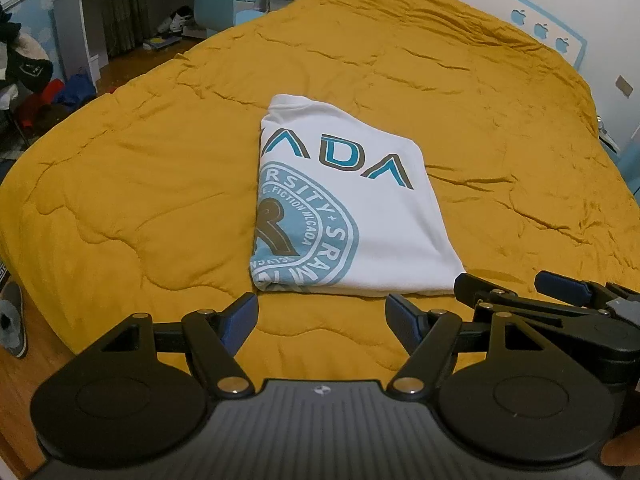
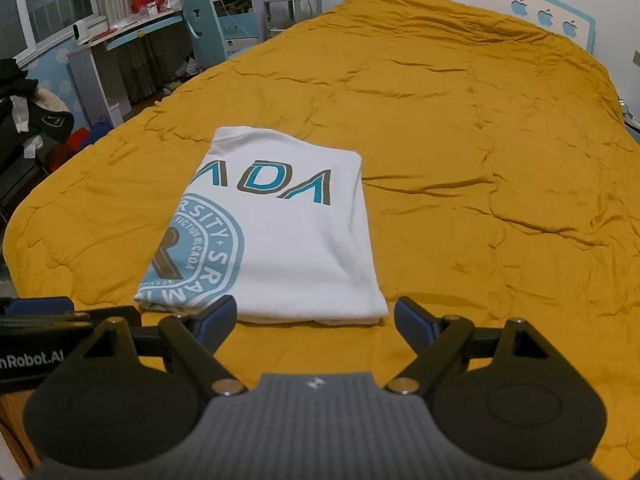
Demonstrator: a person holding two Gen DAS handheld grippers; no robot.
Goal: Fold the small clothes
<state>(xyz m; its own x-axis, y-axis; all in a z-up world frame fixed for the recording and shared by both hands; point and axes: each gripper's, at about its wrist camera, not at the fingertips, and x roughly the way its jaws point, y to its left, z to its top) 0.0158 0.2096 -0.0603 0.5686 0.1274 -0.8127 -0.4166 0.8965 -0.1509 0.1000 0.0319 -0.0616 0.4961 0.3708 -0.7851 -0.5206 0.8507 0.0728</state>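
White T-shirt [image 1: 352,216] lies folded into a compact rectangle on the mustard quilted bedspread [image 1: 120,184], just ahead of both grippers, its near hem close to their fingertips but not touching them. Its long axis runs away from the cameras, toward the blue-trimmed headboard [image 2: 540,12]. The left gripper [image 1: 322,320] hovers low with the shirt's near left corner straight ahead; the right gripper [image 2: 316,320] faces the near right corner, which sits between its spread fingers from this viewpoint. Both stand about equally near, side by side, and the right gripper also shows at the right edge of the left wrist view. Both are released, jaws wide apart, holding nothing.

The shirt looks neat: edges squared, layers stacked thickly at the near hem, surface smooth. Its print shows teal and brown lettering reading "ADA" above part of a round light-blue seal, cut off at the left fold. By my judgement the folding is nearly or fully done; one more half-fold away from the cameras would need both near corners pinched together.
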